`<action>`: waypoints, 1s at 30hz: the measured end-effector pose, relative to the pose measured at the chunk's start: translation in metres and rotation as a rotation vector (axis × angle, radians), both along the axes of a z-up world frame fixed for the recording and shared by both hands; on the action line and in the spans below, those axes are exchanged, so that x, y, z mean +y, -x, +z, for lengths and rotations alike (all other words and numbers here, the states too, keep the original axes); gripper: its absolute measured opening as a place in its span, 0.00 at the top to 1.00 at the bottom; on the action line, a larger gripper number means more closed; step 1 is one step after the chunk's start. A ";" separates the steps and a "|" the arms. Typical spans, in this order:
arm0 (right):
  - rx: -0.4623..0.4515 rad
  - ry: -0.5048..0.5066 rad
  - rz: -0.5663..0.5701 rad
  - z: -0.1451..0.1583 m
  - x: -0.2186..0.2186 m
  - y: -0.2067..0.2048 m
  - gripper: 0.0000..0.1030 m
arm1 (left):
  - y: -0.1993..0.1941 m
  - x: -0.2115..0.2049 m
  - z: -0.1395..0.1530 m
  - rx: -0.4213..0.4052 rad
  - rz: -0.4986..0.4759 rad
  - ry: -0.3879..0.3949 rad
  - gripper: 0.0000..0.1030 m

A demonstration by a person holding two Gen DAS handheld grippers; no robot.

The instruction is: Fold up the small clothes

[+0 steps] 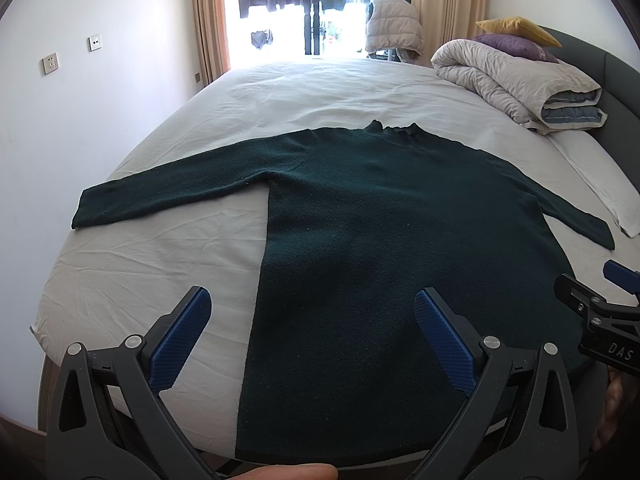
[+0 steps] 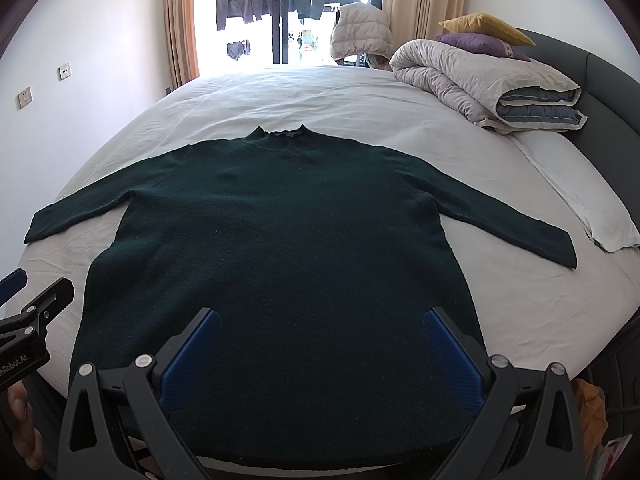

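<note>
A dark green sweater (image 1: 360,216) lies flat on the white bed, collar away from me, both sleeves spread out to the sides. It also shows in the right wrist view (image 2: 288,240). My left gripper (image 1: 312,300) is open and empty, hovering over the sweater's lower left hem area. My right gripper (image 2: 322,318) is open and empty over the lower middle of the sweater. The right gripper shows at the right edge of the left wrist view (image 1: 600,312). The left gripper shows at the left edge of the right wrist view (image 2: 24,320).
The bed sheet (image 1: 160,264) is wrinkled. A rolled grey duvet (image 1: 520,80) with a purple pillow (image 1: 516,46) and a yellow pillow (image 1: 518,26) sits at the far right by the headboard. A white folded cloth (image 2: 592,200) lies along the right side. A window is beyond the bed.
</note>
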State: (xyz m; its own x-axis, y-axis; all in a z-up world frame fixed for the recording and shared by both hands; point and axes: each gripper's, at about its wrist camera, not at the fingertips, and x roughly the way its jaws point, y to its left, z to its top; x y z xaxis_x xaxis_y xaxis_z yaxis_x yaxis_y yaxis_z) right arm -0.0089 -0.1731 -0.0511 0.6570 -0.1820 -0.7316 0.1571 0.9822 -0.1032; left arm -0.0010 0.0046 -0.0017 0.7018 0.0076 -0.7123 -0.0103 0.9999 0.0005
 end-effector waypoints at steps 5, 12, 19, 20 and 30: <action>0.003 -0.002 -0.001 0.000 -0.001 -0.001 0.00 | 0.000 0.000 0.000 0.000 0.000 0.000 0.00; 0.009 -0.007 -0.004 -0.001 -0.003 -0.001 0.00 | 0.002 0.004 -0.002 0.002 0.001 0.002 0.00; 0.021 -0.008 0.002 -0.004 -0.002 -0.005 0.00 | -0.006 0.009 -0.012 0.005 0.021 0.014 0.00; 0.023 -0.009 0.005 -0.005 -0.002 -0.006 0.00 | -0.007 0.012 -0.013 0.006 0.029 0.022 0.00; -0.019 -0.109 0.062 -0.007 -0.014 -0.023 0.00 | -0.032 0.133 -0.020 -0.071 0.164 0.364 0.00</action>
State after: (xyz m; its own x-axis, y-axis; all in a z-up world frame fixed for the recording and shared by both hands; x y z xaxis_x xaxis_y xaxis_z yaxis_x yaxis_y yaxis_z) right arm 0.0140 -0.1867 -0.0581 0.6783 -0.0608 -0.7323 0.0965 0.9953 0.0068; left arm 0.0309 0.1378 -0.0213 0.7598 -0.1199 -0.6390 -0.1572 0.9198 -0.3595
